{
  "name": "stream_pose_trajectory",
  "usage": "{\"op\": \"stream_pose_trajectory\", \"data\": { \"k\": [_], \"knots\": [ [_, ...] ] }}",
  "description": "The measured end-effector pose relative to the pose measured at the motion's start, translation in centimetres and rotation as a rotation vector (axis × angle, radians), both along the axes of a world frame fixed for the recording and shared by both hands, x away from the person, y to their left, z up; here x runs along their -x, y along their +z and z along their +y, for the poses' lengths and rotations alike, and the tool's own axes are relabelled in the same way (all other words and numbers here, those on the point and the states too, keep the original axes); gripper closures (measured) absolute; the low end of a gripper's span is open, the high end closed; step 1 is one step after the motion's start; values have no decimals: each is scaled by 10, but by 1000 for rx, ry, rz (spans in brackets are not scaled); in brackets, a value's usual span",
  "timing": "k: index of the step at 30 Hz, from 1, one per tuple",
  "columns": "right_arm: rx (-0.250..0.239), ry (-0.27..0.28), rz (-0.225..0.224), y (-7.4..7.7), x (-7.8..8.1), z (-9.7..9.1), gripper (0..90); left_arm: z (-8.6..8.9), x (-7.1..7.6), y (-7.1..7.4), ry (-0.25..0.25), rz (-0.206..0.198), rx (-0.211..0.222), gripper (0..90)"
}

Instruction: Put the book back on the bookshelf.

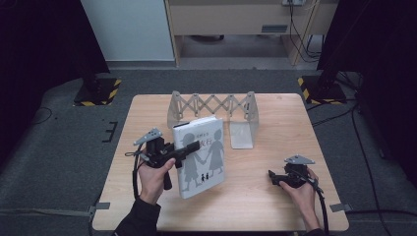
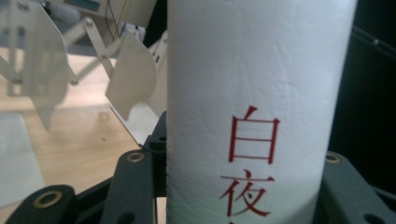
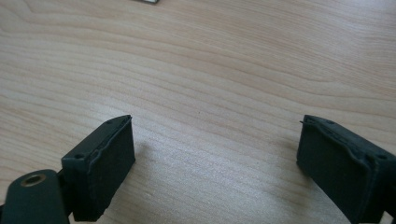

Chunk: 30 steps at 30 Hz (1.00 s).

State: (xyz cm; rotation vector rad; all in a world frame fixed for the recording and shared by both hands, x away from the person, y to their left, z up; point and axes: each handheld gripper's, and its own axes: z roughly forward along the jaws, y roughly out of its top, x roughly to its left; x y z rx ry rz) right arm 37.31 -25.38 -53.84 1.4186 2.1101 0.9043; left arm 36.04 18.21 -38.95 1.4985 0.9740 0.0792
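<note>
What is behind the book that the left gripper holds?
Behind the book stands a folding metal rack on the table. The book covers the rack's lower left part, so that part cannot be seen.

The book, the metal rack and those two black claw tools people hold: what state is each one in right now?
Book: closed, lifted and tilted, clamped at its spine.
Left gripper: shut on the book, jaws on either side of the spine.
Right gripper: open, jaws wide apart, holding nothing, low over the table.
Expanding rack: stretched open, standing upright at the table's far side, holding nothing.
</note>
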Motion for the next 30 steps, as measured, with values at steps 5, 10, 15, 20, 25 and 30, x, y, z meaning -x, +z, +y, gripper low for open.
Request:
{"op": "stream_pose_trajectory", "data": {
  "k": [5,10,15,20,25,30],
  "knots": [
    [-2,0,5,0,0,0,101,10,-6,15,43,-25,-15,526],
    [-2,0,7,0,-1,0,85,18,-14,24,83,-45,-18,526],
    [-1,2,10,0,-1,0,77,27,-22,32,120,-57,-15,526],
    [-2,2,10,0,-1,0,77,34,-28,40,170,-73,-46,526],
    [-2,2,10,0,-1,0,77,39,-37,40,206,-70,-54,526],
    [-1,4,10,0,-1,0,77,41,-46,38,232,-70,-95,526]
  ]
}}
